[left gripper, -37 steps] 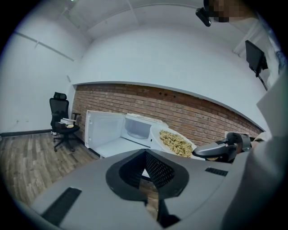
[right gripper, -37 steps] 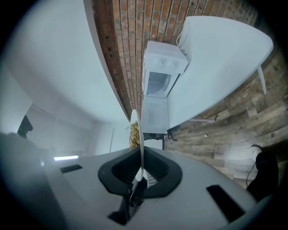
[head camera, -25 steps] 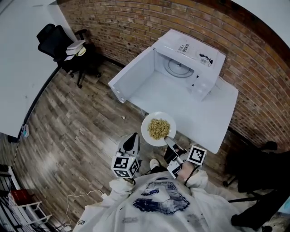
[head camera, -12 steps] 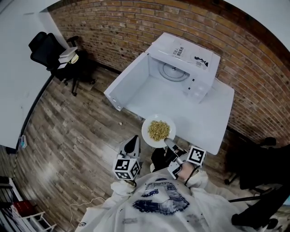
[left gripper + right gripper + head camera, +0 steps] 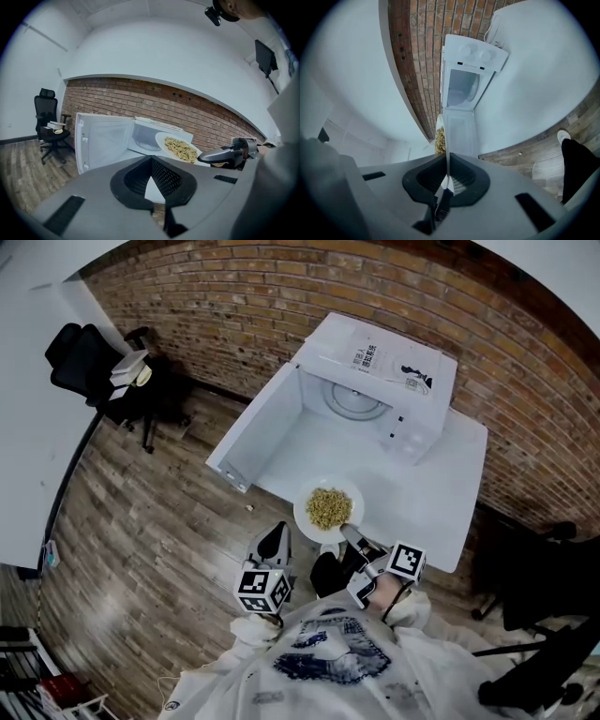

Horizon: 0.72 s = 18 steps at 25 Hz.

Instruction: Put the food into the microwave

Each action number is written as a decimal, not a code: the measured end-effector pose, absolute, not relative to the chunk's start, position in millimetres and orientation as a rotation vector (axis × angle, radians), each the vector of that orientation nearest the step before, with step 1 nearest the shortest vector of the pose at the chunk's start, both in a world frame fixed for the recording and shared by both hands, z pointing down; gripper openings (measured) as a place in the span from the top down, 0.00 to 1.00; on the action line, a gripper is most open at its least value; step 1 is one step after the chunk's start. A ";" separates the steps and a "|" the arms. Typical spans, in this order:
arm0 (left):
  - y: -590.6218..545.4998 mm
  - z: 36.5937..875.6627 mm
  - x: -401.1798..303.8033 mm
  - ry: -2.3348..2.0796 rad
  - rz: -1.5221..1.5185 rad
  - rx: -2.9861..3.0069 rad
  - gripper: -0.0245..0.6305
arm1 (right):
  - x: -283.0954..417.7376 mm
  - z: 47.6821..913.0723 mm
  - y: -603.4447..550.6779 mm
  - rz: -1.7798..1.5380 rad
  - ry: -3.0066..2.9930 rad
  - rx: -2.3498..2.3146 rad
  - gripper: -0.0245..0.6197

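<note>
Plate [image 5: 306,513] of food [image 5: 327,507] hangs rim-clamped in right tool [image 5: 349,532]; left tool [image 5: 278,532] closed, empty.

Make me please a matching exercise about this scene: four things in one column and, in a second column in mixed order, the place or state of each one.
Things
1. plate with food
2. microwave door
3. left gripper
4. office chair

Places or states
A. shut, with nothing between its jaws
B. stands near the brick wall
C. swung wide open
D. held by its rim in the right gripper

Pairs: 1-D, 2-C, 3-A, 4-B
</note>
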<state>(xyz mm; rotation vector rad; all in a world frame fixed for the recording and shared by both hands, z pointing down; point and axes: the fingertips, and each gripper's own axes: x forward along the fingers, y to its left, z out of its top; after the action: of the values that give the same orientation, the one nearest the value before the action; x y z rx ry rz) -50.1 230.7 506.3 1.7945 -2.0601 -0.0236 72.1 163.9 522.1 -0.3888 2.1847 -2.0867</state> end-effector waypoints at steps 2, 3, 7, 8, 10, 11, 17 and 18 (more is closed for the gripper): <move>213.0 507.5 -57.0 -2.036 -0.009 1.817 0.95 | 63.0 522.9 148.9 -2.081 2.171 -0.402 0.93; 204.2 508.0 -60.9 -2.025 -0.002 1.825 0.95 | 58.5 522.4 141.1 -2.078 2.164 -0.410 0.93; 165.0 505.9 -76.3 -1.998 0.019 1.865 0.95 | 43.8 520.6 106.4 -2.054 2.148 -0.440 0.93; 154.3 504.6 -79.7 -1.994 0.025 1.880 0.95 | 40.7 521.0 98.0 -2.048 2.146 -0.445 0.93; 134.4 502.7 -85.6 -1.985 0.038 1.906 0.95 | 35.0 523.1 83.8 -2.050 2.136 -0.457 0.93; 125.3 502.5 -88.1 -1.979 0.042 1.915 0.95 | 32.7 524.7 77.6 -2.055 2.129 -0.466 0.93; 78.5 508.3 -97.7 -1.931 0.061 1.938 0.95 | 22.0 536.8 38.8 -2.086 2.094 -0.528 0.93; 71.2 509.0 -99.9 -1.925 0.065 1.939 0.95 | 19.1 535.8 31.8 -2.077 2.097 -0.521 0.93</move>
<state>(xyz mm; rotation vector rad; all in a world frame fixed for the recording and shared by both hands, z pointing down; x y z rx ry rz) -99.9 71.2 509.0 1.9391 -1.9249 0.0653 19.1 31.8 535.8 -0.5213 2.0970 -2.0772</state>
